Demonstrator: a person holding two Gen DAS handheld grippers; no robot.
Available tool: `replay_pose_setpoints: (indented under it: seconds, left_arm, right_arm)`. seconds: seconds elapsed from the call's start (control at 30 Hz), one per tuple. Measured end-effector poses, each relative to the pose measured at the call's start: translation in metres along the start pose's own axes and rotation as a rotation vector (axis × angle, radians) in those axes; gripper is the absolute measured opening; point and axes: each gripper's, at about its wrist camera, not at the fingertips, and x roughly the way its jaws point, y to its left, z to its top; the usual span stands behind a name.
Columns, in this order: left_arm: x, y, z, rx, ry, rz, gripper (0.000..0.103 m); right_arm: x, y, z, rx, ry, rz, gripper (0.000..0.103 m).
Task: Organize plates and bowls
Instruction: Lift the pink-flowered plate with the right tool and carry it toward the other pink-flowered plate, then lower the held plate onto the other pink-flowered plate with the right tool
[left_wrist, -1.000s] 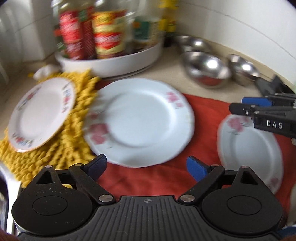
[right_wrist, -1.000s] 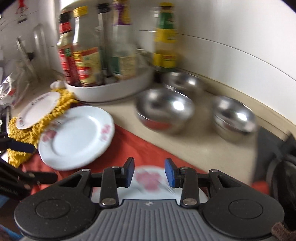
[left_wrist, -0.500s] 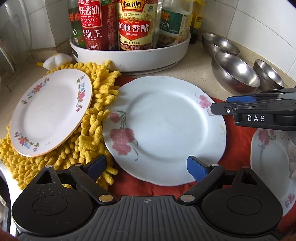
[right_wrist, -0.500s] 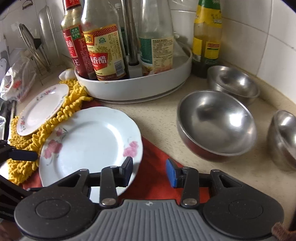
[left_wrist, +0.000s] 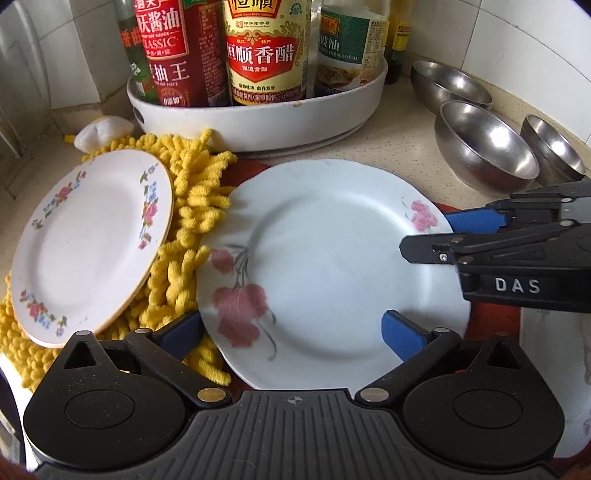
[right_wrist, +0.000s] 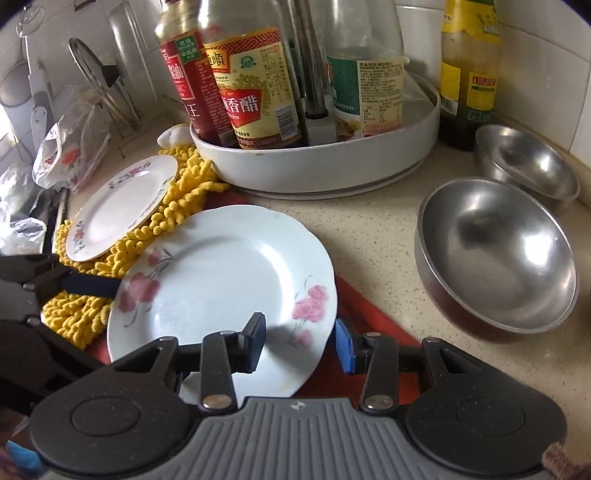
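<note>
A large white plate with pink flowers (left_wrist: 325, 266) (right_wrist: 221, 288) lies partly on a red cloth (right_wrist: 362, 314). My left gripper (left_wrist: 291, 332) is open, its fingers straddling the plate's near edge. My right gripper (right_wrist: 299, 343) is open, one finger over the plate's right rim and the other outside it; it also shows in the left wrist view (left_wrist: 447, 236). A smaller floral plate (left_wrist: 88, 243) (right_wrist: 122, 203) rests on a yellow chenille mat (left_wrist: 184, 221). Three steel bowls (left_wrist: 484, 147) (right_wrist: 495, 254) stand at the right. Another plate (left_wrist: 554, 369) is partly visible at the right edge.
A white round tray (left_wrist: 258, 114) (right_wrist: 317, 162) of sauce bottles stands behind the plates. A dark bottle (right_wrist: 469, 70) stands by the tiled wall. Plastic bags (right_wrist: 70, 147) and a rack lie at the far left.
Both grippers have moved in closer to the large flowered plate. The right gripper has opened wider and now straddles the plate's right rim. The plate has not moved.
</note>
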Motion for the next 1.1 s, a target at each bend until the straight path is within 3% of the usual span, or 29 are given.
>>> replay_pose_setpoints:
  seconds: [0.27, 0.43, 0.8, 1.1]
  left_arm:
    - [-0.011, -0.003, -0.009, 0.076, -0.005, 0.011, 0.101]
    - [-0.009, 0.005, -0.013, 0.073, 0.009, -0.034, 0.103]
    - [-0.007, -0.007, -0.006, 0.076, -0.018, -0.013, 0.102]
    - [-0.019, -0.008, 0.001, 0.081, -0.045, -0.004, 0.098]
  right_arm:
    - [-0.015, 0.007, -0.01, 0.016, 0.04, -0.009, 0.035]
    - [-0.027, 0.011, -0.022, 0.006, 0.064, 0.013, 0.034]
    - [-0.018, 0.012, -0.016, 0.082, 0.045, -0.026, 0.034]
    - [-0.036, 0.01, -0.017, 0.151, 0.006, -0.021, 0.034]
